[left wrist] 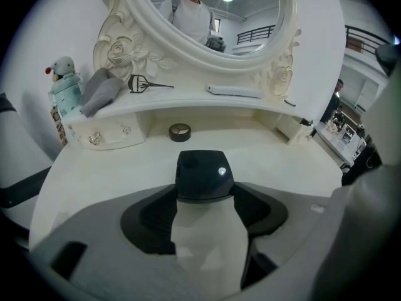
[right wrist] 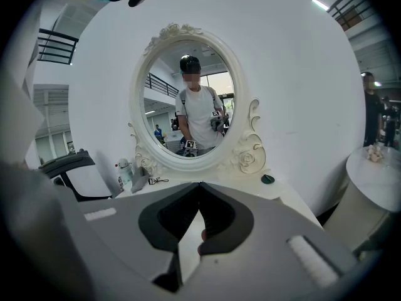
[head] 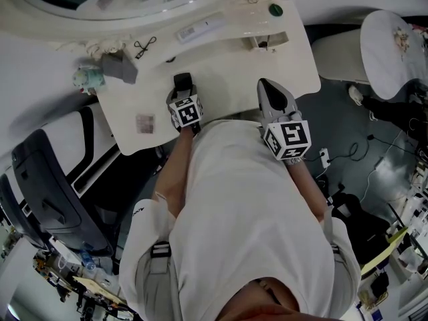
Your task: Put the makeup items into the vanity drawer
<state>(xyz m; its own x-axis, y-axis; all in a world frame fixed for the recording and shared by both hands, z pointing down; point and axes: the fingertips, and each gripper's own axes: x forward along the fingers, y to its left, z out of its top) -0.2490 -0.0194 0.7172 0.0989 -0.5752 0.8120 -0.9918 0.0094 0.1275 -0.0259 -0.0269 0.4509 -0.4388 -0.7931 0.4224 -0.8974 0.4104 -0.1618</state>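
Observation:
A white bottle with a black cap (left wrist: pixel 203 175) lies on the vanity top (head: pixel 221 79), cap pointing toward the mirror. My left gripper (left wrist: pixel 204 193) is shut on it, its dark pads against both sides of the cap. From above, the cap (head: pixel 182 83) shows just ahead of that gripper's marker cube. My right gripper (right wrist: pixel 199 185) is shut with nothing in it, and hangs over the front right of the top (head: pixel 274 93). On the shelf lie an eyelash curler (left wrist: pixel 147 84) and a long white case (left wrist: pixel 233 91). A round compact (left wrist: pixel 180 132) sits under the shelf.
A grey pouch (left wrist: pixel 100 89) and a snowman-shaped bottle (left wrist: pixel 64 83) stand at the shelf's left, above a small drawer with crystal knobs (left wrist: pixel 103 137). A green round item (head: pixel 275 9) sits at the far right. A black chair (head: pixel 47 179) stands left, a round white side table (head: pixel 394 45) right.

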